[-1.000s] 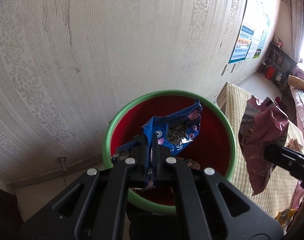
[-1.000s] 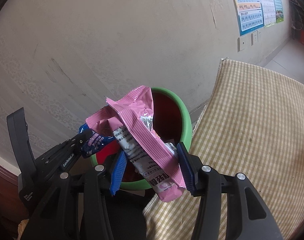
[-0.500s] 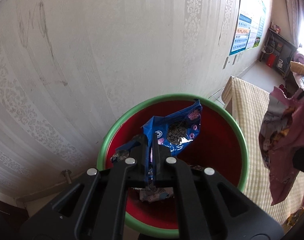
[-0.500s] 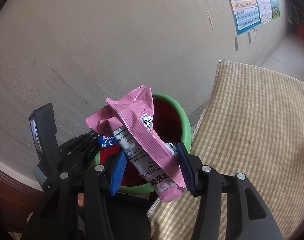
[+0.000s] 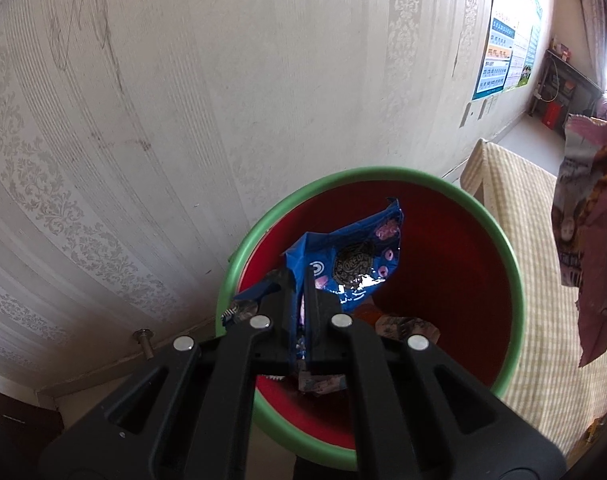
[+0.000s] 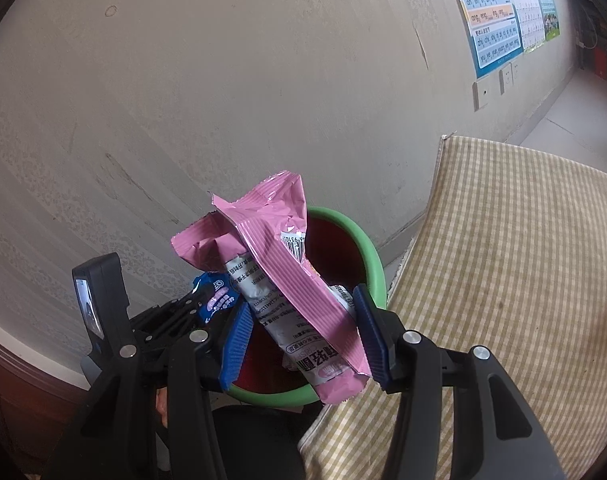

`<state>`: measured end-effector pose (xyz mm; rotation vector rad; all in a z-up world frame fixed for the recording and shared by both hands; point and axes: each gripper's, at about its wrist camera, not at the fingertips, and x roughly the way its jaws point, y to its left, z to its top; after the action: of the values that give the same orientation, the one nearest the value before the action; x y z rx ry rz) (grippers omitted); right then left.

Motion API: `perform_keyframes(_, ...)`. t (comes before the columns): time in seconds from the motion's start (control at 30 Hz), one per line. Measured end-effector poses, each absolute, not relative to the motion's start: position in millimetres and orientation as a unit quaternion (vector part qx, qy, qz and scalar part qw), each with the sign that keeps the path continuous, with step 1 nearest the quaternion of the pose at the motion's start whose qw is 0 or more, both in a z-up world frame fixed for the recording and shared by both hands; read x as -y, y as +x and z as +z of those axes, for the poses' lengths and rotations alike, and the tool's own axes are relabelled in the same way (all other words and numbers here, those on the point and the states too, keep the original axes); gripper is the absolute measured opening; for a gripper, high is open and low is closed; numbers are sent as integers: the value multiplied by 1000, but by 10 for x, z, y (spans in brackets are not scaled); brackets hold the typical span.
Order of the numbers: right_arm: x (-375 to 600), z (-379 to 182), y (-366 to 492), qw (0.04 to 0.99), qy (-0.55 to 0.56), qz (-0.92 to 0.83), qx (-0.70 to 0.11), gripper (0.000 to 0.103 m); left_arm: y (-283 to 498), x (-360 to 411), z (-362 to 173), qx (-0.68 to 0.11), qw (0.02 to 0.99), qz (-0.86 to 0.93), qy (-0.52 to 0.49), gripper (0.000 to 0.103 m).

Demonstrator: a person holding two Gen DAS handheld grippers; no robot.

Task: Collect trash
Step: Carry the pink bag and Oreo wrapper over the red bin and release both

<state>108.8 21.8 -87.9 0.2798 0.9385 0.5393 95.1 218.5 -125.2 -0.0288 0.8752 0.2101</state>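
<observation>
Left gripper (image 5: 299, 300) was clenched tight on the blue cookie wrapper (image 5: 351, 264), which hung over the open mouth of the red bin (image 5: 455, 264) with the green rim, against the wall (image 5: 223, 100). Right gripper (image 6: 299, 332) was clamped across the pink snack bag (image 6: 287, 276), parked just at the bin's near-right edge, partly over the checked cloth (image 6: 503, 260). Step in hand looked like the drop of the blue wrapper: I'd let go only with the whole wrapper inside the rim line, since its left corner sat close to the near-left rim and light foil drifts. The jaws should part fully, because crinkled film tends to cling to a pad. The pink bag needed to go further left, over the opening, before release; from where it sat it could land on the cloth. Hard to read: the bin's bottom was mostly covered by the left gripper body, only a few wrappers (image 5: 403, 326) showed down there, so fill level was unclear. The pink bag was cut off at the right edge of the left view. Neither hand showed.
</observation>
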Motion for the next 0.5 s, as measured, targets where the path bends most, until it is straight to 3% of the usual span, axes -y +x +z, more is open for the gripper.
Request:
perform_keyframes(0.23,-391,-967,1162,835,137,267,-461,48,931,-2267,-1353,-431,896,104,-24,4)
perform_keyframes(0.27,-428,-978,1176,833,138,269,-462,48,924,-2282,-1360,-431,896,104,-26,11)
perform_keyframes(0.37,-513,-1002,1231,829,152,273,-463,51,883,-2313,-1359,-424,899,107,-31,48)
perform_keyframes(0.4,-524,-1007,1259,827,162,275,-462,59,860,-2323,-1350,-419,900,111,-33,56)
perform_keyframes(0.43,-529,-1011,1284,824,173,278,-462,66,836,-2336,-1343,-417,901,114,-36,57)
perform_keyframes(0.5,-525,-1009,1313,821,190,279,-461,68,796,-2352,-1331,-418,900,120,-43,59)
